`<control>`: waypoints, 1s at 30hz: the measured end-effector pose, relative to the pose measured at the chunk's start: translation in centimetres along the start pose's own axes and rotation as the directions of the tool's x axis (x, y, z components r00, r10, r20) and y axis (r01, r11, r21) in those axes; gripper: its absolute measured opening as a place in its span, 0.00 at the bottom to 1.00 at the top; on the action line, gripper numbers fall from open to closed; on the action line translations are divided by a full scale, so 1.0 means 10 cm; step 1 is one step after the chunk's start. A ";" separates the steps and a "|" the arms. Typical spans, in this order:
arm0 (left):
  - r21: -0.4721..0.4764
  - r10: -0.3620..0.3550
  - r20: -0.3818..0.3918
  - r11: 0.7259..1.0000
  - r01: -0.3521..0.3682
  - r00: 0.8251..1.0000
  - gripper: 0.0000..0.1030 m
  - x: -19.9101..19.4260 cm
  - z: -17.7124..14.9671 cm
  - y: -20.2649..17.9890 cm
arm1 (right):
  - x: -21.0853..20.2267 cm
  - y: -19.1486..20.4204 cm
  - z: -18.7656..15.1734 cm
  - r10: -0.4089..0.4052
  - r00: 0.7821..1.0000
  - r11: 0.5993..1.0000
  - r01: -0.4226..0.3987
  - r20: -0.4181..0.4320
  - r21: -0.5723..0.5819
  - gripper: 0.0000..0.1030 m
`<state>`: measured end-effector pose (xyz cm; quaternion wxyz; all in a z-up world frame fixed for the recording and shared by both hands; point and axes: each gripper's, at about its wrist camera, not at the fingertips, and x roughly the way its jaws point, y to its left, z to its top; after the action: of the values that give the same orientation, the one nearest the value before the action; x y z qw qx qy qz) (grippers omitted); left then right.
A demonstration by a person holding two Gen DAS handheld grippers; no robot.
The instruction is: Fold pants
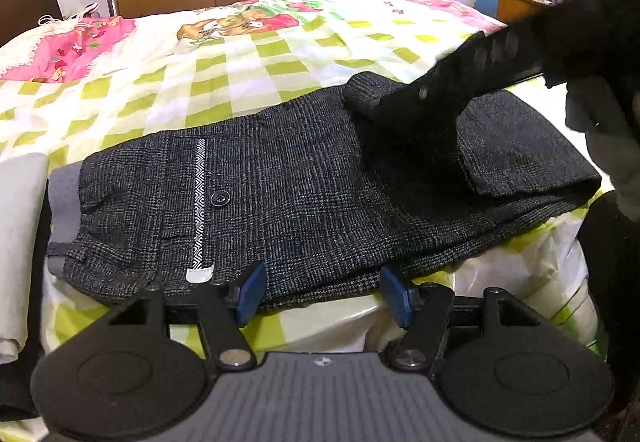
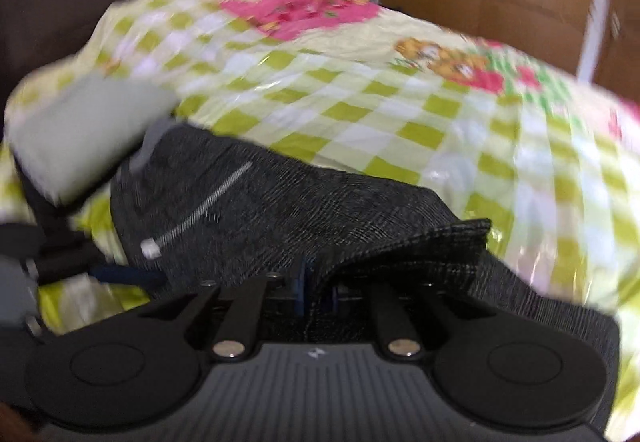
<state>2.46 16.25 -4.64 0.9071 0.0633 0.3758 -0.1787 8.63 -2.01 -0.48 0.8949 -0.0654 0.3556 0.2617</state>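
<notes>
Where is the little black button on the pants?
In the left wrist view, the button sits on the left part of the dark pants, right beside the white patterned pocket stripe, a bit ahead of the open left tongs.

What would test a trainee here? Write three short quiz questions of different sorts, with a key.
1. True or false: the left gripper is clamped on the pants.
2. Which gripper holds cloth between its fingers? A) left B) right C) neither
3. Fill in: the pants lie on a checked ____.

Key: 1 false, its fingers are open at the near edge; 2 B; 3 bedsheet.
</notes>
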 end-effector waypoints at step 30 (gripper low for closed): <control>-0.117 0.051 0.067 0.992 -0.043 0.996 0.73 -0.05 -0.21 0.50 | 0.46 1.20 0.54 0.129 0.988 0.908 -0.084 0.083 -0.411 0.07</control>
<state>2.60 21.54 -5.88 0.9259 0.0131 0.3518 -0.1372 8.49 11.84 1.24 0.8640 -0.2163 0.2475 0.3814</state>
